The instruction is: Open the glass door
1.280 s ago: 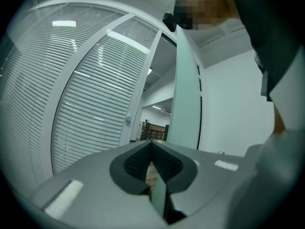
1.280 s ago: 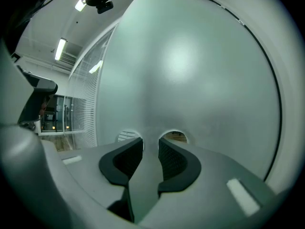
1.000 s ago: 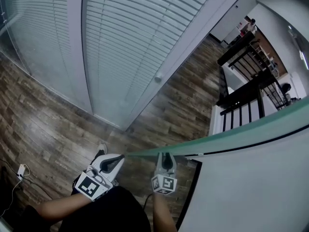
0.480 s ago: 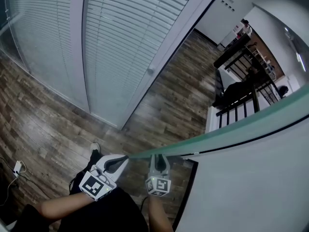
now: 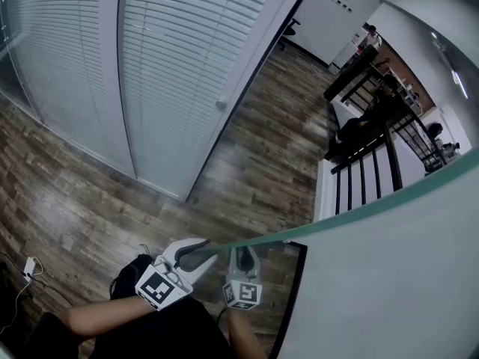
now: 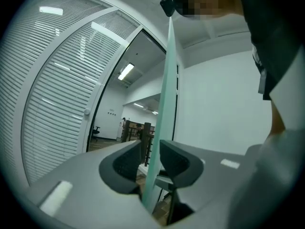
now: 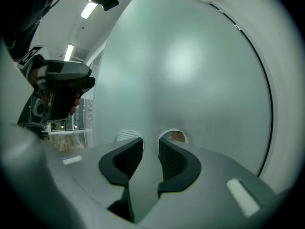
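Note:
The frosted glass door (image 5: 389, 275) stands swung out, its green edge (image 5: 337, 217) running from my grippers up to the right. My left gripper (image 5: 203, 247) straddles that edge (image 6: 164, 104). Its jaws are opening, and a gap shows between the left pad (image 6: 127, 162) and the glass. My right gripper (image 5: 244, 251) sits beside it against the door's near face. In the right gripper view its jaws (image 7: 150, 149) are shut on a pale grey handle bar (image 7: 147, 190), with a clear round patch (image 7: 177, 136) in the frosting on either side.
A wall of white blinds (image 5: 172, 66) with a small knob (image 5: 221, 104) on its frame stands across the wood floor (image 5: 247, 155). A black railing (image 5: 374, 163) and people (image 5: 368, 34) are beyond the doorway. A plug and cable (image 5: 30, 266) lie at the left.
The door edge and both grippers have swung on together, and more of the corridor shows. The left jaws, closed on the glass edge before, now stand spread.

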`<action>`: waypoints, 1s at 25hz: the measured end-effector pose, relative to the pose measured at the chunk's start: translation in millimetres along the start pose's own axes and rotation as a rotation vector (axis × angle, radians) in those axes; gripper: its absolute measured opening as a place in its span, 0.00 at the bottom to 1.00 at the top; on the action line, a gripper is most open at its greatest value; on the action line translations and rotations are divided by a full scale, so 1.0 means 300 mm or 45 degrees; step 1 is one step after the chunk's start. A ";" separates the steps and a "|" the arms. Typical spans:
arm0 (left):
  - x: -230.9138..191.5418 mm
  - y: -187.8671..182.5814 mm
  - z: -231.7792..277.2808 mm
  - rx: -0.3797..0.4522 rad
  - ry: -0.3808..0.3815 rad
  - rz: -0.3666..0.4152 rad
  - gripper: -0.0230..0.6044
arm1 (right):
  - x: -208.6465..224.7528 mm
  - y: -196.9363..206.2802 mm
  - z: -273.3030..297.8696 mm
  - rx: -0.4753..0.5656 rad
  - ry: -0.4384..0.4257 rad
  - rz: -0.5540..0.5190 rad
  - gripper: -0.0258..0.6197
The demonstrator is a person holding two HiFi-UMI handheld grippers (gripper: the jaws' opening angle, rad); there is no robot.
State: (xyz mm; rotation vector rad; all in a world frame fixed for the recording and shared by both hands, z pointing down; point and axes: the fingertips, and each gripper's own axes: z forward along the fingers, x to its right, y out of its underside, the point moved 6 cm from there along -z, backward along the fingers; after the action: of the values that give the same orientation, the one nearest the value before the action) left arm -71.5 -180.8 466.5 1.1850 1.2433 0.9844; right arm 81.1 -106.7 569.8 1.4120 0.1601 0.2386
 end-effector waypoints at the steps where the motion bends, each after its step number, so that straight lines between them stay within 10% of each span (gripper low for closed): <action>1: 0.007 -0.016 0.016 0.001 0.019 0.005 0.21 | 0.003 -0.012 -0.006 0.004 0.001 0.003 0.21; 25: 0.179 -0.046 0.073 -0.020 0.370 0.155 0.12 | -0.008 0.060 -0.153 -0.005 0.125 0.043 0.21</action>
State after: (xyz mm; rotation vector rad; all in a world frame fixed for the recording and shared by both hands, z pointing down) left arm -45.0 -132.7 443.3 1.1440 1.3988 1.2891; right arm 65.9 -60.8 580.6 1.4006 0.2164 0.3361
